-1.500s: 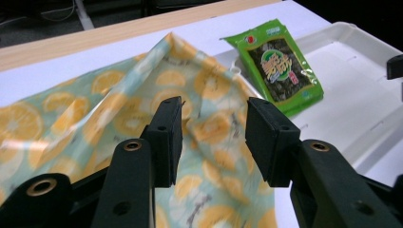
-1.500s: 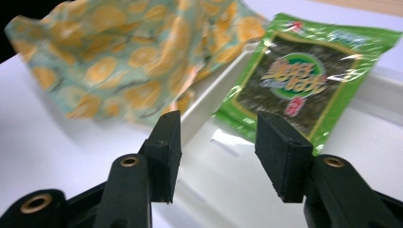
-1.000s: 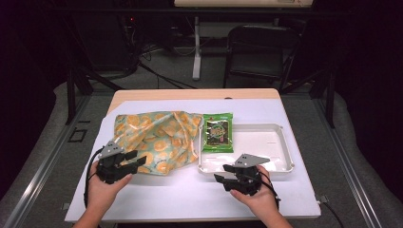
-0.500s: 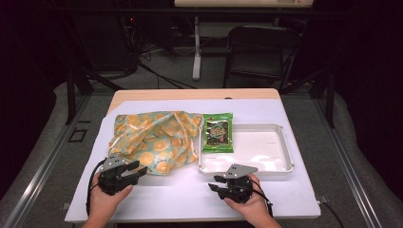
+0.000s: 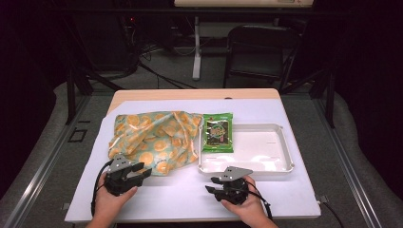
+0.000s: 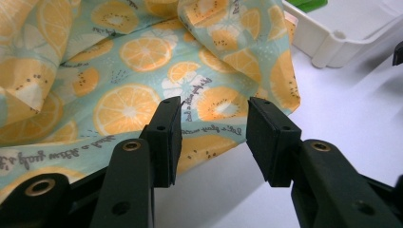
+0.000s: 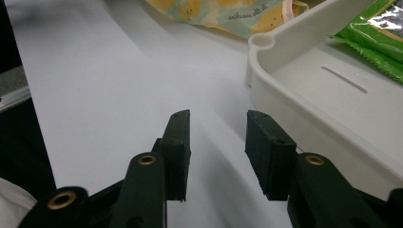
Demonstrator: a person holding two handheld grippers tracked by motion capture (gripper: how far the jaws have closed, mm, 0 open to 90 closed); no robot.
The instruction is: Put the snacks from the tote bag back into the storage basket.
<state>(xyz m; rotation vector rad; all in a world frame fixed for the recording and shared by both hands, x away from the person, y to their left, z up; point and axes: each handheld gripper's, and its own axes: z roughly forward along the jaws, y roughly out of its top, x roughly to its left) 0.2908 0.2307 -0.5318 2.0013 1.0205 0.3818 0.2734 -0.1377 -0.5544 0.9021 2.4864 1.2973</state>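
While the bag point(image 5: 152, 140) lies flat beside the tray point(image 5: 285, 164), both grippers point(image 5: 127, 175) point(image 5: 227, 186) are held low near the surface's front edge, jaws spread and empty, seemingly readied for grasping.

Your high view looks forward and down from above your side of the desk point(image 5: 190, 199), far enough back to take in the whole top, your hands at the bottom edge, and a chair point(image 5: 259, 47) on the dark floor beyond. Your left gripper view sits low and close, looking along its jaws at the near edge of the fruit-print cloth point(image 6: 142, 61), with a corner of the white tray point(image 6: 332, 42) at upper right. Your right gripper view, equally low, faces the tray's near corner point(image 7: 266, 47). All three views share the cloth, the tray and the white desk surface.
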